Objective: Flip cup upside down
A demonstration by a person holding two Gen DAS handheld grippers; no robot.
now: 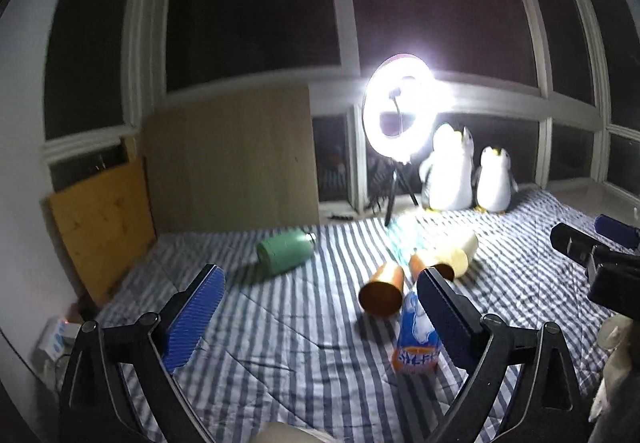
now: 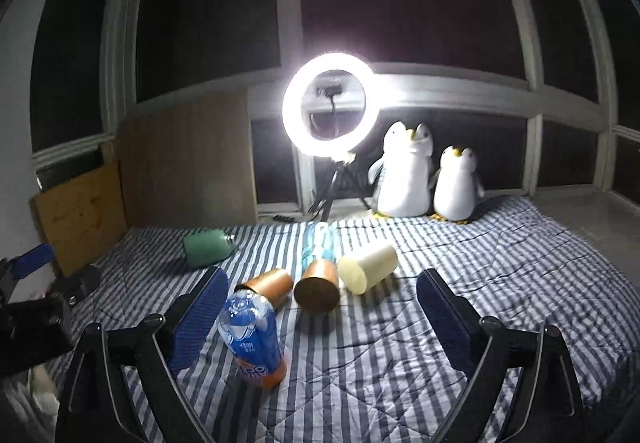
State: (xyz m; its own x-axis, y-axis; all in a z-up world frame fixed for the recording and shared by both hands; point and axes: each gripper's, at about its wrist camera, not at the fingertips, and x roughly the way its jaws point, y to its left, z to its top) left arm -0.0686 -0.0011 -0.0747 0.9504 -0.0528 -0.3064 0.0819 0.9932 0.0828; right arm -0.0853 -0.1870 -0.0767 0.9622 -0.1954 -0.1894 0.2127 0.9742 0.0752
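Several cups lie on their sides on the striped bed. A copper cup (image 1: pixel 382 291) (image 2: pixel 269 286) lies with its mouth toward me, a second copper cup (image 1: pixel 430 263) (image 2: pixel 318 289) beside it, then a cream cup (image 1: pixel 460 253) (image 2: pixel 368 267). A green cup (image 1: pixel 285 251) (image 2: pixel 206 249) lies far left. A blue bottle (image 1: pixel 416 339) (image 2: pixel 252 339) stands in front. My left gripper (image 1: pixel 320 319) is open and empty, above the bed short of the cups. My right gripper (image 2: pixel 322 319) is open and empty, short of the second copper cup.
A lit ring light (image 1: pixel 398 105) (image 2: pixel 330 105) on a tripod stands at the bed's far edge, with two plush penguins (image 1: pixel 450 171) (image 2: pixel 404 175) right of it. A clear bottle (image 2: pixel 320 243) lies behind the cups. Wooden boards (image 1: pixel 100 219) lean at left. Windows behind.
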